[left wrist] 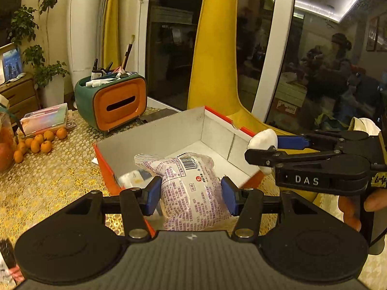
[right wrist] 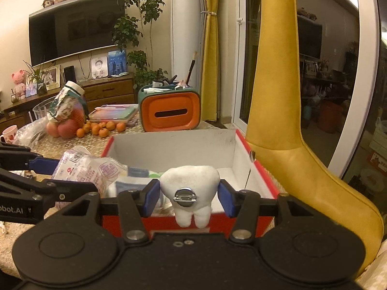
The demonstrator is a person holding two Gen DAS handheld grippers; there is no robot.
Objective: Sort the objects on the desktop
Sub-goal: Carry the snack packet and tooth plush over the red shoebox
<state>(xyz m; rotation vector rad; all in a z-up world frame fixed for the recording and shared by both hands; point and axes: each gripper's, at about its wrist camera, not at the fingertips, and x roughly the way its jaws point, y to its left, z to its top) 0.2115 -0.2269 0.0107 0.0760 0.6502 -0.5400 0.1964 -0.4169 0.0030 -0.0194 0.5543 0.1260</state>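
Both grippers grip something above the red box (right wrist: 264, 183). Left gripper (left wrist: 191, 194) pinches a printed packet (left wrist: 191, 188). Right gripper (right wrist: 189, 197) clamps a plush tooth (right wrist: 191, 181).

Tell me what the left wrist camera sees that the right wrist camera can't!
Only the left wrist view shows a person's reflection in the window. Only the right wrist view shows the wall TV, pink piggy toy and tooth plush's metal pin. Both show the red box, orange tissue box, tangerines, left gripper clamping the plastic packet and right gripper clamping the tooth plush.
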